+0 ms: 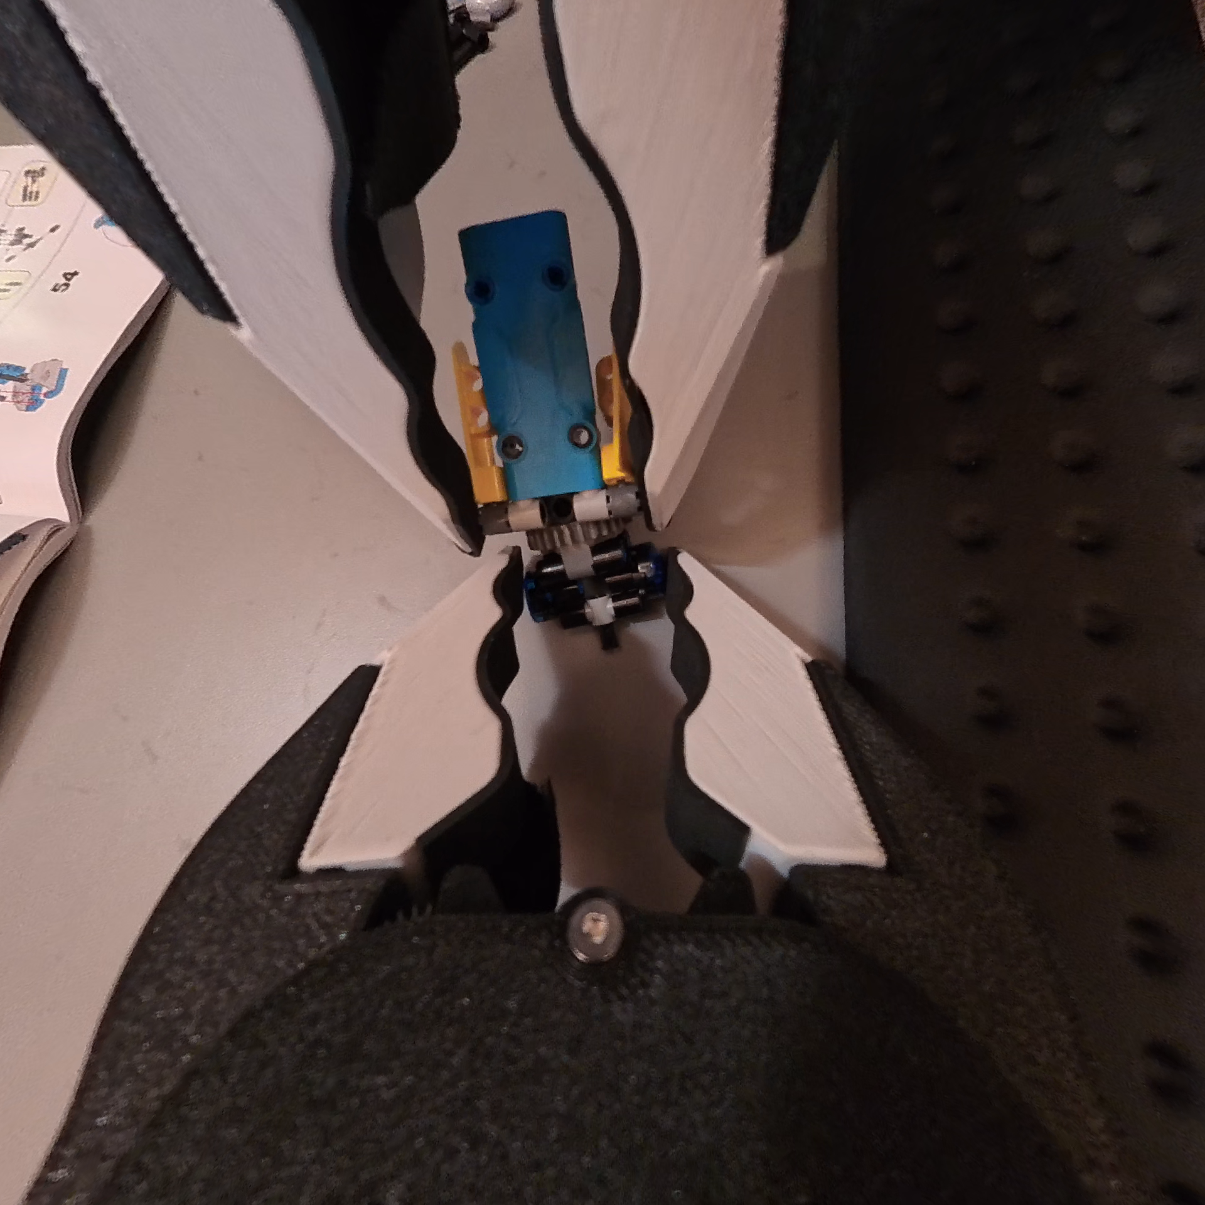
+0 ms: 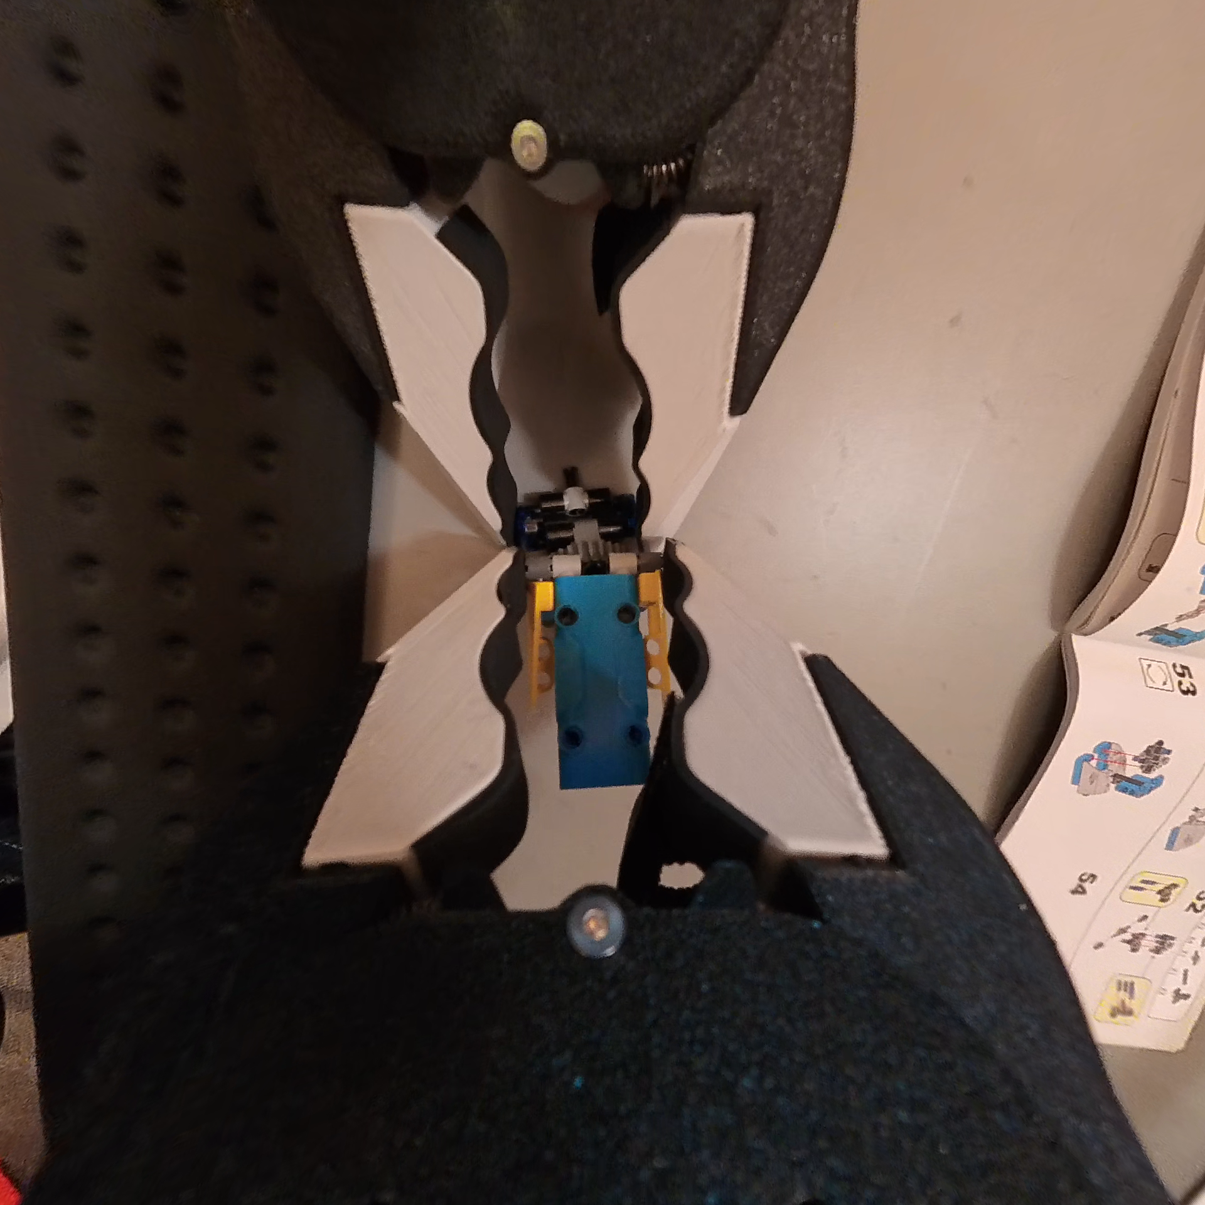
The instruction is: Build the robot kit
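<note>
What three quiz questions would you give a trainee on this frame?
1. True or false: the right gripper is shut on the blue block with yellow side pieces.
2. What does the left gripper hold? A) a black gear piece B) a red ball C) nothing
3. Fill in: lying open on the table beside the grippers is a printed ____.

Key: 1 true; 2 A; 3 booklet.
</note>
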The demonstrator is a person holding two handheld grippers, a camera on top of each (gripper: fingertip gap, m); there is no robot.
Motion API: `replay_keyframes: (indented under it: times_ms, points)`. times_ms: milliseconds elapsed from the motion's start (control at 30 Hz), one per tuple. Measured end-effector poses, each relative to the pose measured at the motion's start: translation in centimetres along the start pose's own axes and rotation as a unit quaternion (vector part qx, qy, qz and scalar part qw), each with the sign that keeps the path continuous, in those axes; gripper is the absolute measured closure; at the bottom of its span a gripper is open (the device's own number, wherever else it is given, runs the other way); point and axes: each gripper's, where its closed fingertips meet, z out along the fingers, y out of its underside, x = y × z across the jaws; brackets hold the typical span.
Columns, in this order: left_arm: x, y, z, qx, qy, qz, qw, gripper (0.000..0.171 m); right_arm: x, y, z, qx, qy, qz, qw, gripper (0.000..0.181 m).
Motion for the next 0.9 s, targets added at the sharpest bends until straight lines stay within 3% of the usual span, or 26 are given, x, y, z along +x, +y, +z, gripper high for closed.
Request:
replay_keyframes:
  times_ms: [533, 900]
  points:
    - [-0.05, -0.06, 0.00, -0.001, 0.004, -0.007, 1.000, 0.129, -0.11, 0.59, 0.12, -0.046, -0.054, 0.024, 0.997, 0.140]
    - [-0.17, -0.65, -0.95, 0.030, -0.005, -0.021, 0.999, 0.129, -0.12, 0.58, 0.05, 0.018, -0.025, 0.004, 1.000, 0.140]
